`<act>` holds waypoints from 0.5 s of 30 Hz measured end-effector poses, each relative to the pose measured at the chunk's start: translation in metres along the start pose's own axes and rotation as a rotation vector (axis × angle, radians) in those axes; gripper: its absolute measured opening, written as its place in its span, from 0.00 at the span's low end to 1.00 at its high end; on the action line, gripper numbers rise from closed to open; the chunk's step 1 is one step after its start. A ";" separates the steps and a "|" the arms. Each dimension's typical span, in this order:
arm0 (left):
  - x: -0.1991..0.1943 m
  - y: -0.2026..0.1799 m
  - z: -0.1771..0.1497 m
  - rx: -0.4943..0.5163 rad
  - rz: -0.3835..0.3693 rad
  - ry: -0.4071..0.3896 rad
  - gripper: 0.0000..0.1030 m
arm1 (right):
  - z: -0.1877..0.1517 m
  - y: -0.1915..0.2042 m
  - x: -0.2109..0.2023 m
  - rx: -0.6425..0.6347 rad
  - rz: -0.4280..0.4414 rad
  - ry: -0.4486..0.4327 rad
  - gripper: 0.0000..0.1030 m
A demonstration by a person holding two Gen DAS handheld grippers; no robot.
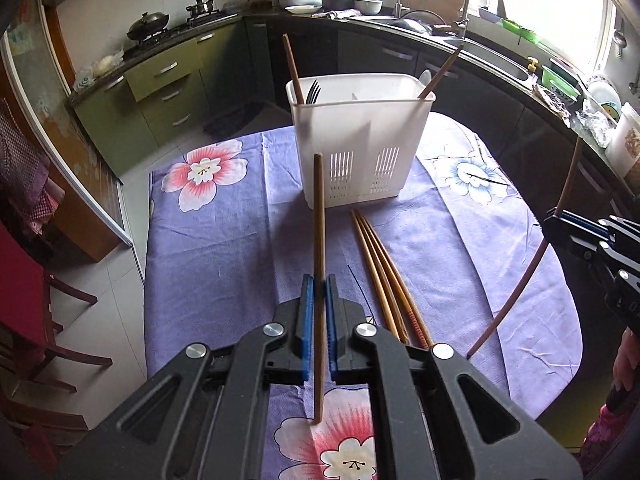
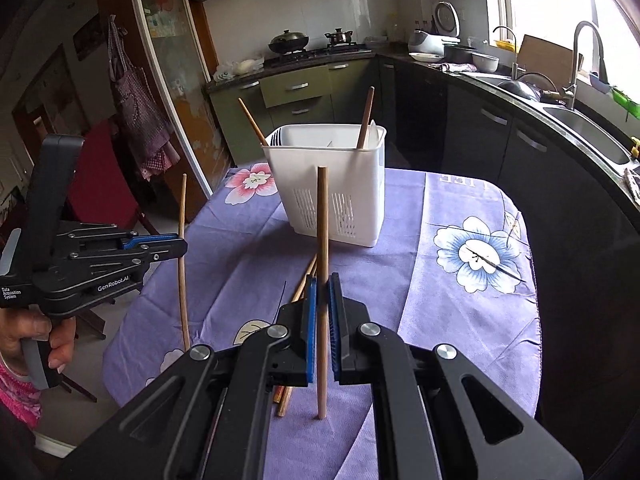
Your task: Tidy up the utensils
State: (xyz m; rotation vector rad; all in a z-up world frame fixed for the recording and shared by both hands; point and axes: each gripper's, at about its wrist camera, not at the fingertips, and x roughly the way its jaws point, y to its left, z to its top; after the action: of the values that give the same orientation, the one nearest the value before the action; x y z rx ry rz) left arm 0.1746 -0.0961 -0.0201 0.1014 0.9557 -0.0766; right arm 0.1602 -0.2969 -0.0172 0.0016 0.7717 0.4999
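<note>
I am gripping one chopstick [image 1: 319,240] in the left tongs [image 1: 319,286], another [image 2: 322,264] in the right tongs [image 2: 322,286]; I'm aiming each tip-down over the caddy [image 1: 360,128], keeping them vertical.

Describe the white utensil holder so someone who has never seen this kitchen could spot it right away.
Find the table under the purple flowered cloth. At its far end stands the white plastic utensil holder. It alone stands tall there, slotted near its base, with chopsticks and a dark fork poking out.
</note>
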 end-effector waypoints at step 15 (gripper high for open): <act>-0.013 -0.009 0.002 0.019 -0.009 -0.034 0.06 | -0.001 0.000 -0.014 -0.002 0.009 -0.033 0.06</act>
State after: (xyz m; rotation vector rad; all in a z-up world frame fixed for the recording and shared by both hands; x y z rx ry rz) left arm 0.1675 -0.1049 -0.0084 0.1130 0.9213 -0.0949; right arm 0.1509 -0.3028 -0.0084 0.0114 0.7386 0.5082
